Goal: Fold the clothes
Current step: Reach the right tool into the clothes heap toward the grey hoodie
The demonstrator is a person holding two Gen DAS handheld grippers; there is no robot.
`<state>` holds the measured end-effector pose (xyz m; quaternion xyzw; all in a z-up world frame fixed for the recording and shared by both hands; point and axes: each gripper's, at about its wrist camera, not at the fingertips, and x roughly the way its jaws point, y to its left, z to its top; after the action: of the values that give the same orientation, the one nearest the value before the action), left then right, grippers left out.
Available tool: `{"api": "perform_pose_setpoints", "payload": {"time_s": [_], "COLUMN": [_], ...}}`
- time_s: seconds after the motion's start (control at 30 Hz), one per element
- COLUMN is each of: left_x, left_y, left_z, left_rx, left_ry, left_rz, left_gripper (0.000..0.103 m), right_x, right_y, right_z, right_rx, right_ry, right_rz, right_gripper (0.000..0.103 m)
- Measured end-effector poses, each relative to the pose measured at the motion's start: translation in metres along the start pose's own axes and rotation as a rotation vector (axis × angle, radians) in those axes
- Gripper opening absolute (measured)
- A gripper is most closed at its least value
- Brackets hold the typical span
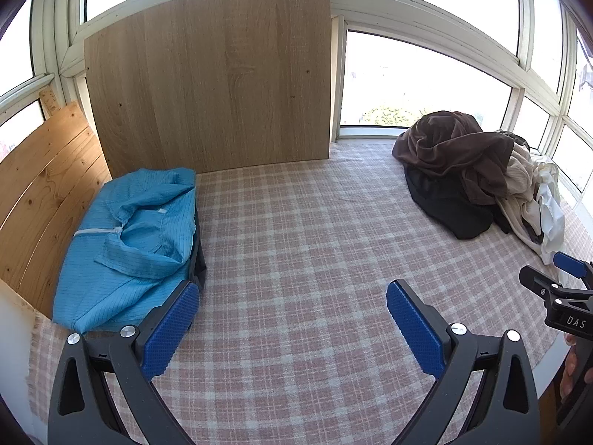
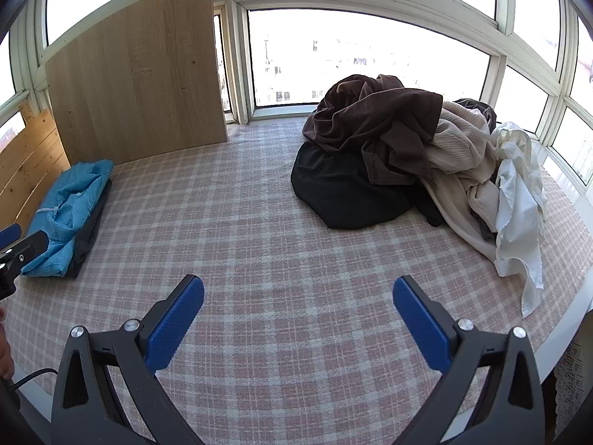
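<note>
Both grippers, left gripper (image 1: 292, 324) and right gripper (image 2: 298, 320), hover wide and empty between the folded blue shirt (image 1: 129, 244) and the unfolded heap (image 2: 407, 163), probably ready to fetch another.

The only readable lettering is "DAS", in white capitals on the black body of the right gripper (image 1: 572, 270), seen at the right edge of the left wrist view. A small white tag at the collar of the folded blue garment (image 1: 126, 237), far left, is too small to read.
</note>
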<state>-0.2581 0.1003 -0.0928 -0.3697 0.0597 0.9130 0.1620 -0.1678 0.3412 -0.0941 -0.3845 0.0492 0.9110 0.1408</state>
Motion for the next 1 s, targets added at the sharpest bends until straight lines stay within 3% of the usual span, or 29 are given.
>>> {"api": "perform_pose_setpoints", "payload": {"time_s": [0.27, 0.47, 0.67, 1.0], "left_x": [-0.022, -0.022, -0.016, -0.003], "left_y": [-0.024, -0.044, -0.06, -0.115], "left_z": [0.052, 0.069, 0.075, 0.099], "left_rx": [0.044, 0.1, 0.08, 0.017], "left_ry": [-0.055, -0.071, -0.055, -0.034], "left_rz": [-0.113, -0.107, -0.098, 0.014], "left_gripper": [0.102, 0.102, 0.102, 0.102], "right_x": [-0.084, -0.107, -0.104, -0.061], "right_y": [-0.081, -0.145, -0.213, -0.329], "right_z": [0.018, 0.026, 0.026, 0.057], "right_rx": [0.139, 0.198, 0.24, 0.251], "right_ry": [-0.113, -0.153, -0.158, -0.164], "right_rz": [-0.119, -0.185, -0.211, -0.156], "right_gripper": [0.103, 0.103, 0.103, 0.103]}}
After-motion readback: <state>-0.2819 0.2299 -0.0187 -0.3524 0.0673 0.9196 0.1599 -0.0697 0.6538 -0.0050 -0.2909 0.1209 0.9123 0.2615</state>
